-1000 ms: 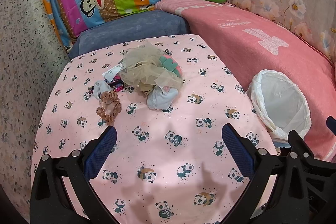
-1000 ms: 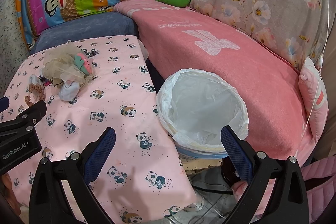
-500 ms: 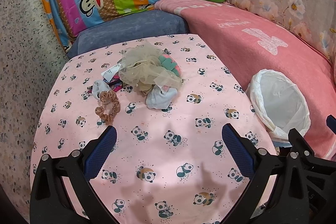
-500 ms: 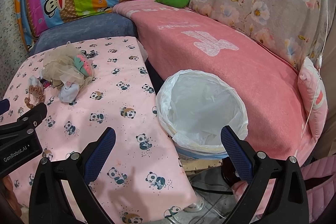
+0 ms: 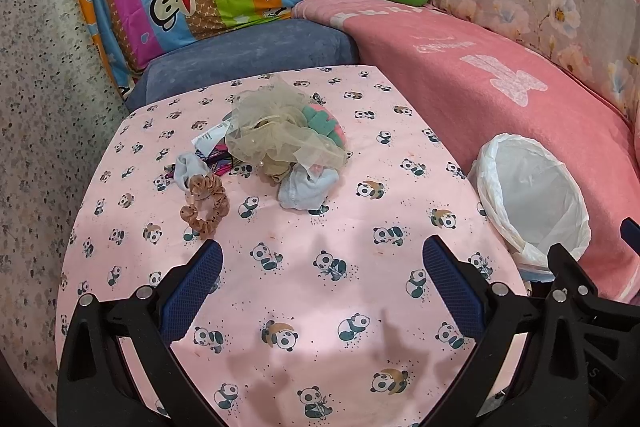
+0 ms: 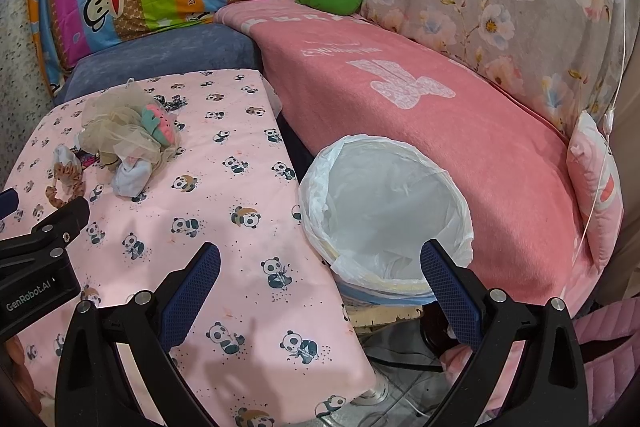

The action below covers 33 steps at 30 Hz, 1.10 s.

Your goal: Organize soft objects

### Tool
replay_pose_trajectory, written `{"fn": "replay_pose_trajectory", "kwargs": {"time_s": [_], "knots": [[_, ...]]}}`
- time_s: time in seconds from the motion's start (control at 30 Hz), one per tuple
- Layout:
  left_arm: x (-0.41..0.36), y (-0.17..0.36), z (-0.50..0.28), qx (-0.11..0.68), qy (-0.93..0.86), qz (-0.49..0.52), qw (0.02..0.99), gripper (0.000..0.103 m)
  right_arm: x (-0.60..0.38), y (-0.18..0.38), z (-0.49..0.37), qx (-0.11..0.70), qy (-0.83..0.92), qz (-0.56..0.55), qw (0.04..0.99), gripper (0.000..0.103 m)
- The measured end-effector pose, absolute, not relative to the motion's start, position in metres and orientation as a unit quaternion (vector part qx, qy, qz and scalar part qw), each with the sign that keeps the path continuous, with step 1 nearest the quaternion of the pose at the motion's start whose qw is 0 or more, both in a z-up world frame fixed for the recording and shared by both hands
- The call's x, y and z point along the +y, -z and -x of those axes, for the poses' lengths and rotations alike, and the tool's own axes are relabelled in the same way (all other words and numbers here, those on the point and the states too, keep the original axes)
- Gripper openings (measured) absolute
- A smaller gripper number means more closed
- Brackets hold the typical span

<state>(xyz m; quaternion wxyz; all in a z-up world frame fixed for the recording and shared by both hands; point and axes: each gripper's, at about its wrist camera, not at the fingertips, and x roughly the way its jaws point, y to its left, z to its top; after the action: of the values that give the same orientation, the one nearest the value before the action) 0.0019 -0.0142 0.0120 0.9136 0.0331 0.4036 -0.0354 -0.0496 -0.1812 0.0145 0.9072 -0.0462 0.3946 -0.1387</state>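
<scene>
Scrunchie [image 5: 205, 203] and tulle heap [image 5: 280, 135] sit mid-table [image 5: 360, 367] — near edge bare.

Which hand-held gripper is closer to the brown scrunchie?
Left. The left hand-held gripper is open just short of the brown scrunchie; the right hand-held gripper hovers farther off, by the lined bin.

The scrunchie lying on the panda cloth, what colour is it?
The scrunchie is light brown with small pale dots, seen best in the left wrist view.

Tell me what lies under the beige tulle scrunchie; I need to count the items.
Partly under the beige tulle scrunchie: a pink-and-green plush piece, a white tag, a striped item and a light blue cloth. Anything deeper is covered.
</scene>
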Motion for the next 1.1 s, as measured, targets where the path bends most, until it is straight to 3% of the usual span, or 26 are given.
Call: {"fn": "replay_pose_trajectory", "kwargs": {"time_s": [0.5,1.1], "knots": [[0.005,-0.005,-0.018,0.401,0.051,-0.015,0.914,0.096,-0.165,-0.02,0.04,0.375,0.139,0.043,0.915,0.096],[0.139,0.042,-0.09,0.444,-0.002,0.07,0.893,0.096,-0.08,-0.011,-0.038,0.355,0.023,0.017,0.934,0.096]]}}
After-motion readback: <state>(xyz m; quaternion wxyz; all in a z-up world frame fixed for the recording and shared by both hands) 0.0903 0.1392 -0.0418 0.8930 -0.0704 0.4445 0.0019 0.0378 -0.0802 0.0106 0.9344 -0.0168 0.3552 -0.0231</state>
